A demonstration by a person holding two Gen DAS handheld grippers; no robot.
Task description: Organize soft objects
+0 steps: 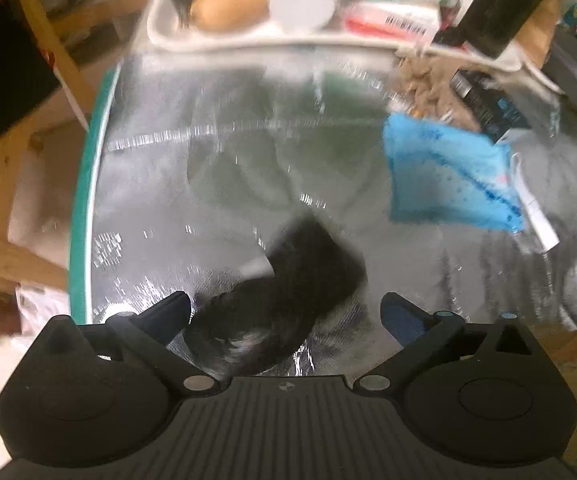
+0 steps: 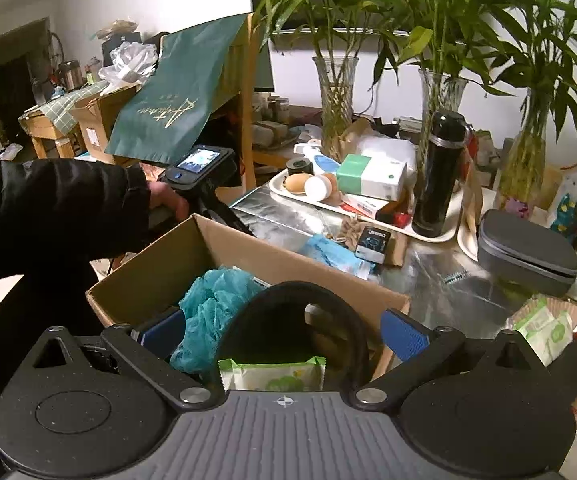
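Left wrist view is blurry; the left gripper [image 1: 286, 312] is spread wide over the shiny table [image 1: 160, 200], and a black fuzzy thing [image 1: 288, 300] lies between its fingers, touching the left one, not pinched. I think the claw could close too early and only catch a bit of fluff; then the soft thing would slip out on the way to the box. A blue cloth [image 1: 448, 176] lies farther off, to the right; it could get dragged if the claw sweeps sideways. From the right wrist view, the right gripper [image 2: 284, 330] is spread too, holding nothing, hanging over the cardboard box [image 2: 248, 248]; inside are a teal bath puff [image 2: 212, 300], a black strap [image 2: 328, 308] and a wipes pack [image 2: 272, 374]. The box looks full, so more things might spill over its edge.
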